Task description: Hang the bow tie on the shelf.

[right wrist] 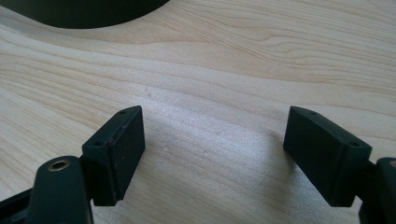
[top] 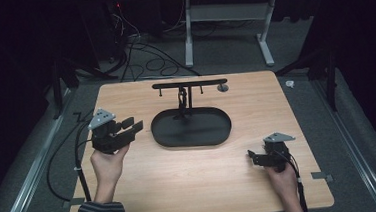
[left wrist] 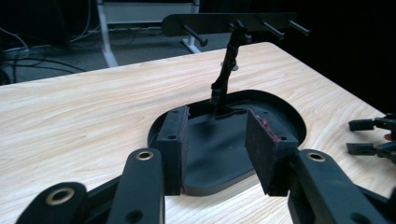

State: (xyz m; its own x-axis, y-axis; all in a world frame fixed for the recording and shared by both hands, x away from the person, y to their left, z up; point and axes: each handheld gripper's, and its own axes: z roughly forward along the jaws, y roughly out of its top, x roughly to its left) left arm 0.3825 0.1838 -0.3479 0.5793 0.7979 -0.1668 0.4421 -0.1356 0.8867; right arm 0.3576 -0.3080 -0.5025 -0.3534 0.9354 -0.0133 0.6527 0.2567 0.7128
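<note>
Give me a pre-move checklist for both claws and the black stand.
1. Left claw open, nothing between jaws: ok.
2. Right claw open, nothing between jaws: ok.
3. Black oval tray flat on the table: ok.
4. Hook bar level on its post: ok.
5. Item hanging by the post, what it is or how it is attached: cannot tell.
6. Left claw aimed at the tray: ok.
</note>
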